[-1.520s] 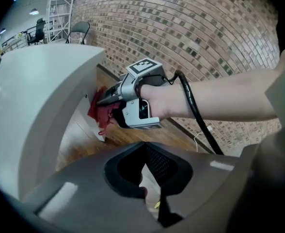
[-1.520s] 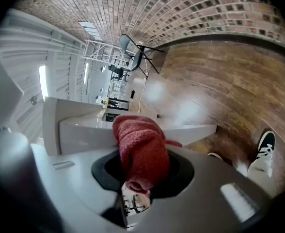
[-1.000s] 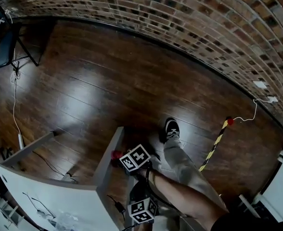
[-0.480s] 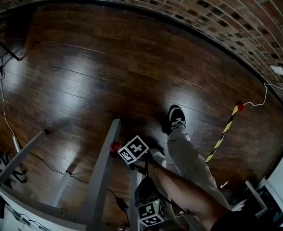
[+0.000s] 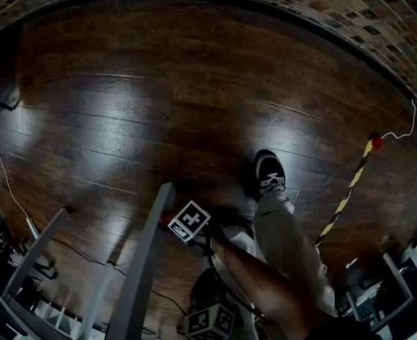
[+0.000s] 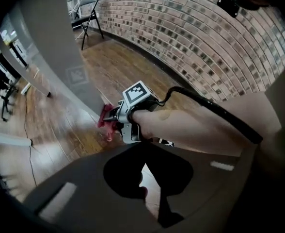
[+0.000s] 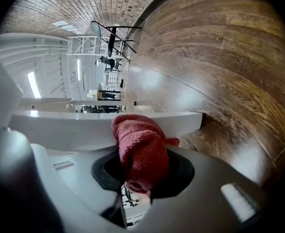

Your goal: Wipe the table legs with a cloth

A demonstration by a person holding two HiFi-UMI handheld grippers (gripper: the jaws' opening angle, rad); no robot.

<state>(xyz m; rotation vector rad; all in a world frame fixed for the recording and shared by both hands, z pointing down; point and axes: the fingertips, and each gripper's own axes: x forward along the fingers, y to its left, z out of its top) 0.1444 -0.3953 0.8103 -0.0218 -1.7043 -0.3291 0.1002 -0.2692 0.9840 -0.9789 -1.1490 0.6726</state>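
A red cloth (image 5: 167,217) presses on the grey table leg (image 5: 143,264) close to its lower end. My right gripper (image 5: 173,218), under its marker cube, is shut on that cloth. In the right gripper view the cloth (image 7: 140,149) bulges out between the jaws of the right gripper (image 7: 142,174), against the pale leg (image 7: 84,125). The left gripper view looks at the same cloth (image 6: 105,116) on the leg (image 6: 60,47). My left gripper (image 6: 146,179) hangs back near the person's arm, jaws together and holding nothing. Its cube shows in the head view as the left gripper (image 5: 210,322).
The person's trouser leg and black shoe (image 5: 269,176) stand just right of the table leg. A yellow-black striped pole (image 5: 347,197) lies on the dark wood floor. More table legs (image 5: 35,250) and a cable (image 5: 3,183) are at the left. A folding chair (image 6: 87,8) stands by the brick wall (image 6: 191,38).
The head view has tilted further down, so less wall and tabletop show. The right gripper with the cloth has stayed against the table leg near its lower end.
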